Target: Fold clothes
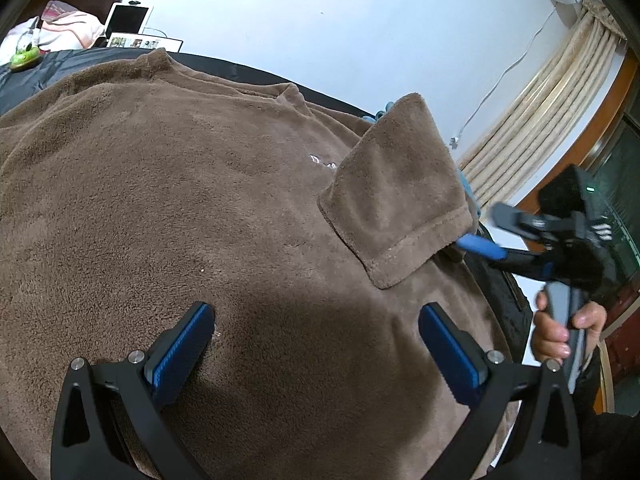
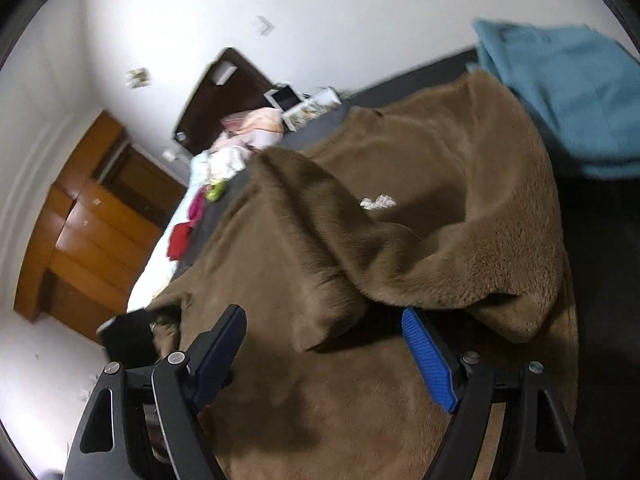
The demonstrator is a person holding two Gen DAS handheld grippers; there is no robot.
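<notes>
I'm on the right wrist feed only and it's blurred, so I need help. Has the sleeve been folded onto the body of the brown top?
Observer: Yes. In the left wrist view the sleeve lies flat across the brown top, cuff toward the camera.
Operator: Is my right gripper holding it?
Observer: No. The right gripper is open at the sleeve's edge, with no cloth between its fingers.
Operator: And the left one?
Observer: The left gripper is open above the top's lower part, holding nothing.
</notes>
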